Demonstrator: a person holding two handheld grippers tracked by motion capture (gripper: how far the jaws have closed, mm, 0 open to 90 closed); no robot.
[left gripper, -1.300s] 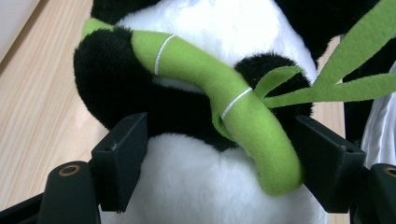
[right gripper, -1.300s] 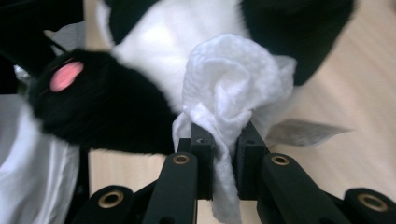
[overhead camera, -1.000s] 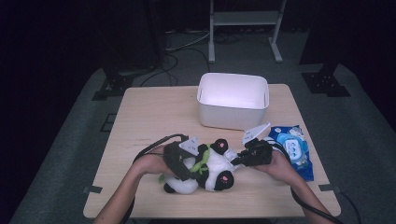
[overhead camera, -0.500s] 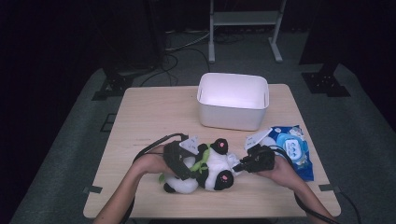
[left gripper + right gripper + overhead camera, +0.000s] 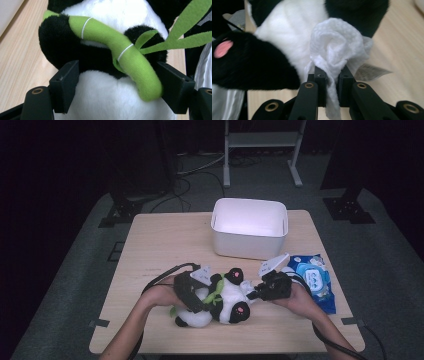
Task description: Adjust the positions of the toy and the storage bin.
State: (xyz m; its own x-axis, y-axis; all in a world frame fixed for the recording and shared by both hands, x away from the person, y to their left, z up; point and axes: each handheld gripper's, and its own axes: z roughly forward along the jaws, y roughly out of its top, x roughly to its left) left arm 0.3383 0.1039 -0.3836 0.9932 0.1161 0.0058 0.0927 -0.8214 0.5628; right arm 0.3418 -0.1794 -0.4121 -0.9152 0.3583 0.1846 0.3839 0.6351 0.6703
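The right gripper (image 5: 329, 75) had its jaws pinched on a crumpled white wipe (image 5: 337, 42), pressing it against the plush panda (image 5: 220, 300), apparently to clean its white fur. The left gripper (image 5: 117, 87) straddled the panda's body, jaws spread wide against its sides just below the green bamboo stalk (image 5: 120, 52), seemingly steadying it. The panda lay on the table (image 5: 160, 240) near its front edge. Both forearms reached in low toward the panda, the white bin (image 5: 250, 227) behind it and the blue wipes pack (image 5: 312, 277) to its right.
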